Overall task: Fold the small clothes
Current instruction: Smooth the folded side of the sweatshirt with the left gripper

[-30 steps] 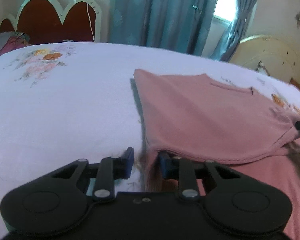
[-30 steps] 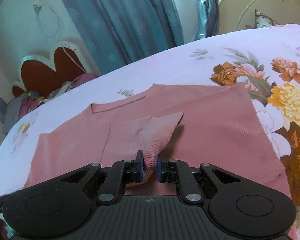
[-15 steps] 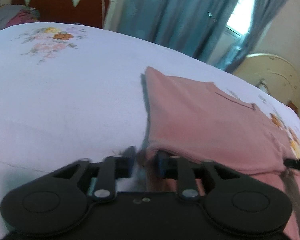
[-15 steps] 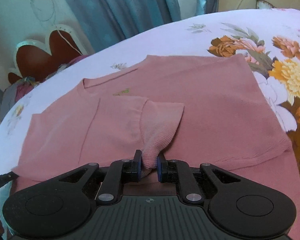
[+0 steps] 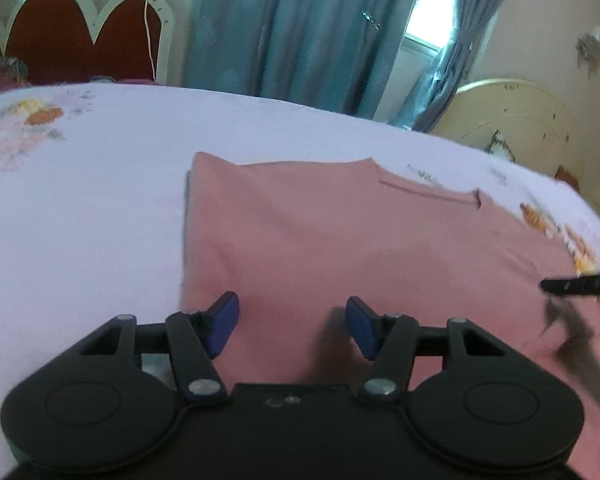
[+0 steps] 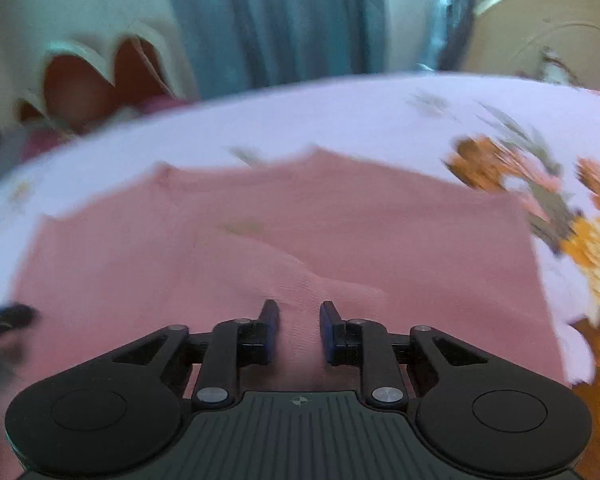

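Pink shirt [image 5: 340, 240] lies spread on the floral bedsheet [image 5: 80, 200], one side folded inward. Left gripper [image 5: 292, 326] hovers over its near edge, fingers spread wide and empty. Right gripper [image 6: 299, 330] has fingers parted narrowly around the sleeve cuff [image 6: 300, 300], not pinching it.

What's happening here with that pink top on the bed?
A person holding two sets of tongs is folding a pink shirt spread on a floral bedsheet. One side is already folded over. Both the left tongs and right tongs are open just above the fabric, gripping nothing; the sleeve lies between the right fingers.
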